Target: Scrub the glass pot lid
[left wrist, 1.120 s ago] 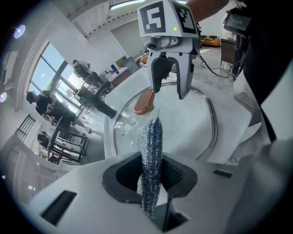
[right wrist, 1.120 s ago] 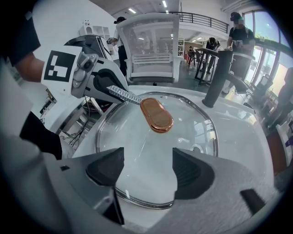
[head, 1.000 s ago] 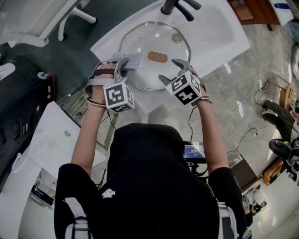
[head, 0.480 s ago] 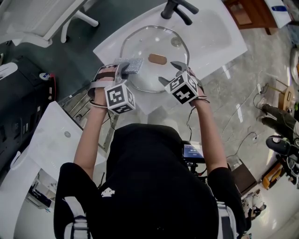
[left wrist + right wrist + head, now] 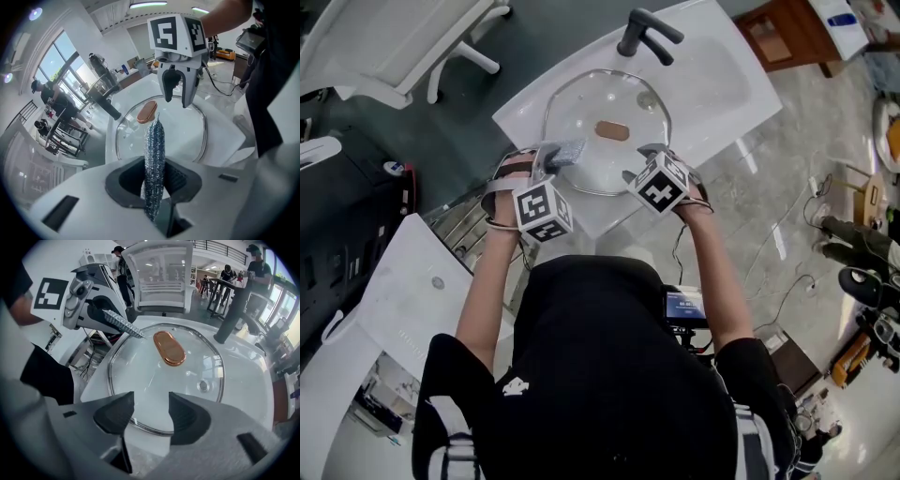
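Observation:
A round glass pot lid (image 5: 609,98) with a copper-coloured handle (image 5: 611,130) lies flat in the white sink (image 5: 722,75). My left gripper (image 5: 555,150) is shut on a steel-wool scrubber (image 5: 567,150), which hangs over the lid's near-left edge. In the left gripper view the scrubber (image 5: 154,159) stands on edge between the pads. My right gripper (image 5: 639,161) hovers over the lid's near rim. Its jaws have just been closing and stay apart. In the right gripper view the lid's rim (image 5: 150,430) shows in the gap of the right gripper (image 5: 151,413), with no pad pressing on it.
A black faucet (image 5: 642,28) rises at the sink's far side. A white chair (image 5: 384,47) stands at the far left, with a black case (image 5: 347,216) on the left. A second white basin top (image 5: 403,291) lies near left. Several people stand in the background.
The right gripper's jaws stand narrower than before, over the lid's near rim. The left gripper has shifted a little with the scrubber still in it.

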Available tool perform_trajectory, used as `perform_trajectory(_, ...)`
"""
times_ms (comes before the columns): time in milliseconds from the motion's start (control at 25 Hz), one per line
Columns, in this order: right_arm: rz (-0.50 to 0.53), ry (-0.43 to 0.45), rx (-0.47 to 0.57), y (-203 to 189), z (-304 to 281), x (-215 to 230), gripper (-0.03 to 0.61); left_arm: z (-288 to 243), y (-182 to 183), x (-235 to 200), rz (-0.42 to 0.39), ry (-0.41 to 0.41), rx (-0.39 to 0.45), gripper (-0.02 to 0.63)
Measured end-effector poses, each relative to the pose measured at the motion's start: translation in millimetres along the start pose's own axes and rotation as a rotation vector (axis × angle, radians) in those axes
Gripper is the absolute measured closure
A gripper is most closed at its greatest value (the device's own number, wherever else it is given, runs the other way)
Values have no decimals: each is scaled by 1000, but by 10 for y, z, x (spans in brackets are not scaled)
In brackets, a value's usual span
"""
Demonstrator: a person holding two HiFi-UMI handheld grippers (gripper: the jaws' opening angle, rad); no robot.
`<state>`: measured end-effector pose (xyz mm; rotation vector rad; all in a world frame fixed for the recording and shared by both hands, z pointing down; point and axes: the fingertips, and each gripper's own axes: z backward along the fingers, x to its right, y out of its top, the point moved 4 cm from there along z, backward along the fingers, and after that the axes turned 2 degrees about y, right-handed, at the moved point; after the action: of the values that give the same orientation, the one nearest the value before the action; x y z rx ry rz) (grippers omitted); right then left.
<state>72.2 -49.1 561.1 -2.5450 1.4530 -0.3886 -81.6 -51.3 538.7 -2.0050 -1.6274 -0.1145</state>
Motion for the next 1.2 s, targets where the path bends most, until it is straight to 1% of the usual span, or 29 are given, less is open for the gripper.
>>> perform_trajectory(40, -3, -3, -1, 3, 30, -10, 365, 37, 12, -10, 0, 7, 3, 537)
perform_trajectory(160, -7, -25, 24, 59, 149, -28, 388, 151, 73, -69, 13, 30, 27, 538)
perform_trajectory(240, -9, -54, 51, 129, 261, -41, 410, 243, 116, -119, 35, 44, 50, 538)
perform_trajectory(320, -10, -91, 89, 223, 395, -42, 439, 339, 163, -189, 75, 57, 81, 537)
perform_trajectory(360, -11, -111, 112, 275, 470, -38, 456, 387, 188, -229, 98, 63, 97, 538)
perform_trajectory(440, -16, -155, 161, 377, 633, -32, 516, 507, 244, -306, 138, 76, 123, 538)
perform_trajectory(560, -42, -235, 248, 543, 911, -10, 572, 746, 373, -443, 170, 105, 172, 538)
perform_trajectory(760, -115, -339, 437, 875, 1405, -3, 578, 1143, 546, -734, 252, 167, 280, 537)
perform_trajectory(960, -152, -426, 623, 1187, 2000, -17, 580, 1497, 741, -1040, 351, 228, 402, 537)
perform_trajectory(1080, -149, -474, 713, 1350, 2356, -50, 580, 1728, 867, -1210, 369, 275, 473, 537)
perform_trajectory(1200, -146, -511, 780, 1449, 2651, -134, 580, 1977, 952, -1330, 395, 312, 546, 538)
